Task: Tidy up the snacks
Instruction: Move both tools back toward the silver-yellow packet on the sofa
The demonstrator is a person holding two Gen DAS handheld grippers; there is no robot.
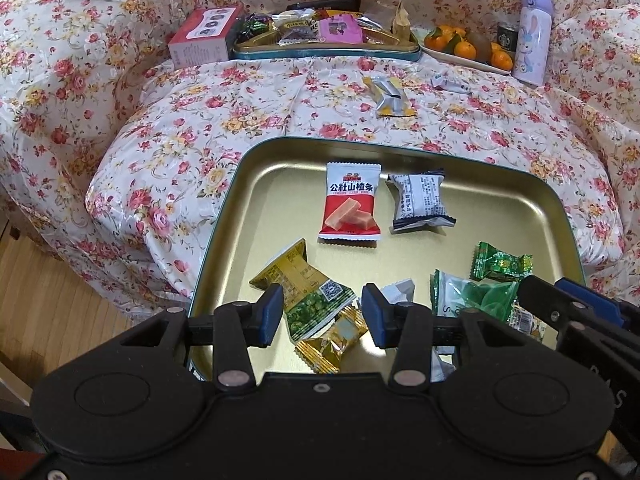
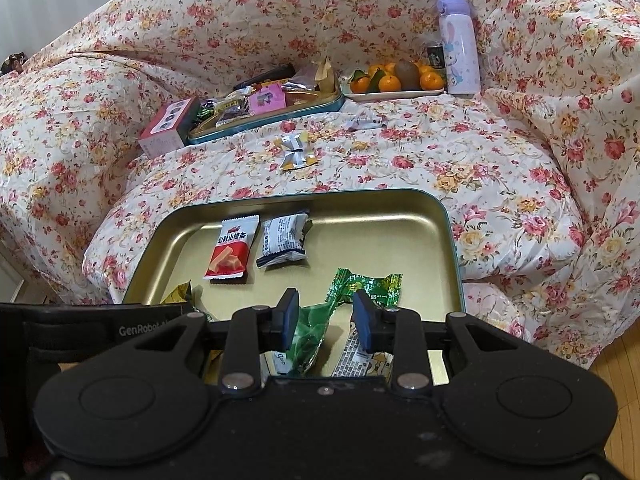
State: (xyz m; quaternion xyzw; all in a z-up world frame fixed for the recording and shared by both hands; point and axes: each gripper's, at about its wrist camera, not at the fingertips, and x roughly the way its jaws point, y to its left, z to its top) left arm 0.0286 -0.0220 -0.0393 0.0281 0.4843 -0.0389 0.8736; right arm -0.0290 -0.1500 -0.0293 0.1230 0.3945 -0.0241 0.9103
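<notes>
A floral cloth drapes the whole sofa. At the back stands a lilac flask printed with a rabbit, upright, just beside a white plate of mandarins (a brownish kiwi among them). A small dark can stands behind the fruit. Wooden floor shows lower left.

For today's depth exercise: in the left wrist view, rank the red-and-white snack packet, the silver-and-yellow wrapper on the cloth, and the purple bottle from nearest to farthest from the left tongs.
1. Red-and-white snack packet: in the gold tray, just ahead of the left tongs.
2. Silver-and-yellow wrapper: on the floral cloth beyond the tray.
3. Purple bottle: far right, beside the fruit plate.
</notes>
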